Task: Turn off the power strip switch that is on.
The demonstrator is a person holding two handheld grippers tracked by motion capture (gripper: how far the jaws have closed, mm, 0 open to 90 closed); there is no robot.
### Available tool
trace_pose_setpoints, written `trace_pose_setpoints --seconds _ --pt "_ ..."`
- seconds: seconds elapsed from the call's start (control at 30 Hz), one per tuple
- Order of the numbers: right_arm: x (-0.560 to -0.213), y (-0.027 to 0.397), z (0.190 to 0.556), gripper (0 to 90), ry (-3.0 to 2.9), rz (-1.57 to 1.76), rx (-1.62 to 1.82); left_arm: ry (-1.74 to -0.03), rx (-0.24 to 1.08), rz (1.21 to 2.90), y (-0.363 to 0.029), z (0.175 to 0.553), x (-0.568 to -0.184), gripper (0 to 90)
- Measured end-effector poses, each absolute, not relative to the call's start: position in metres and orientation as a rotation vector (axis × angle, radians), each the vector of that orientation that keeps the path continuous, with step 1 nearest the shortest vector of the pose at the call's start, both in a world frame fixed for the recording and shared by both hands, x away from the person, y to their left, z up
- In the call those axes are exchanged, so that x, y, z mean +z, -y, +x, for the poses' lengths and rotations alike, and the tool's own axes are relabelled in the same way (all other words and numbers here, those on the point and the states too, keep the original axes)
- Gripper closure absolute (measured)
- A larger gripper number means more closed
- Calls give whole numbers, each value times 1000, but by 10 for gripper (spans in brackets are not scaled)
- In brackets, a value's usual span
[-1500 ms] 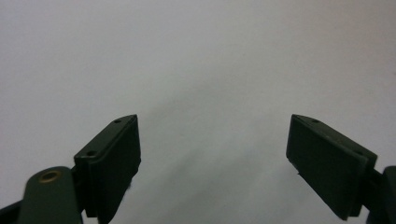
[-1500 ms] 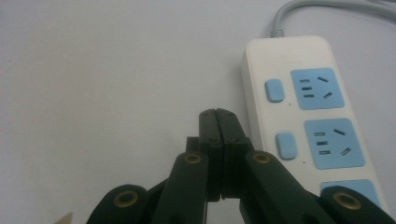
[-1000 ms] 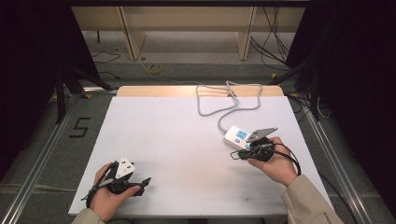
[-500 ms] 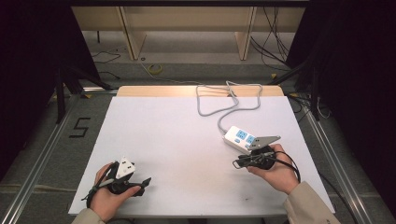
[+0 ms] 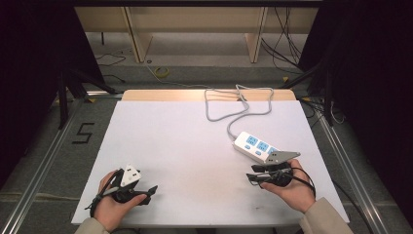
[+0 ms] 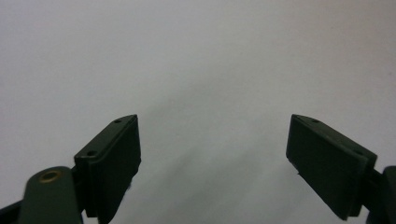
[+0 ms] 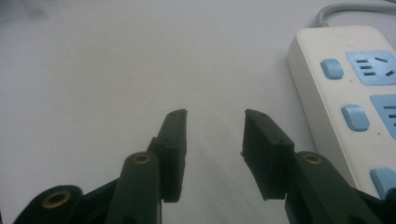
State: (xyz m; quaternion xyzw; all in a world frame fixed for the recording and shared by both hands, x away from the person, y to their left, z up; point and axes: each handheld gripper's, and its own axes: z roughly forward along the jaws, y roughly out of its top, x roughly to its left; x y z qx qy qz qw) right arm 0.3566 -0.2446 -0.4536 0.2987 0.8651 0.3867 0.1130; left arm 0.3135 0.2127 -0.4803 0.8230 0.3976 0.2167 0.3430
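- Strip [image 5: 258,147], white with blue sockets, lies flat on the table [image 5: 195,141], at about 3 o'clock from table centre in the high view.
- Long axis runs diagonally, from 10 o'clock to 4 o'clock. Cord end points to 10 o'clock; grey cord [image 5: 234,105] leaves there and loops toward the far edge at 12.
- In the right gripper view the strip [image 7: 355,98] sits at 2 o'clock of the jaws, just beside the right jaw, not between them; blue buttons and sockets face up.
- Right gripper [image 5: 253,175] held in the right hand [image 5: 292,187] at 5 o'clock of the table, just short of the strip's near end. Jaws part-open, a narrow gap, nothing in them; bare table shows between.
- Left gripper [image 5: 151,189] in the left hand [image 5: 112,204] at 7 o'clock, well apart from the strip. In the left gripper view [image 6: 212,154] jaws stand wide open, empty, over bare table.
- Against a second ago: right gripper has drawn back toward the near edge, off the strip's near end, where its plate then overlapped the strip. Strip itself seems unmoved; left gripper unchanged.
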Motion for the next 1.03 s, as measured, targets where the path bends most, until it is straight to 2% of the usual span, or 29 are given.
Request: trace_pose_setpoints --seconds 0.27,0.53,0.67,1.03 --pt "-461 254 348 521 -2505 869 1173 -1030 560 2142 -212 314 -481 175" --pt "-467 260 342 505 -2481 863 1212 -1034 553 2145 -212 314 -481 175" --pt "-469 259 340 470 -2468 862 1224 -1032 556 2147 -213 314 -481 175" --pt "-469 260 338 459 -2448 858 1254 -1036 548 2153 -213 315 -482 167"
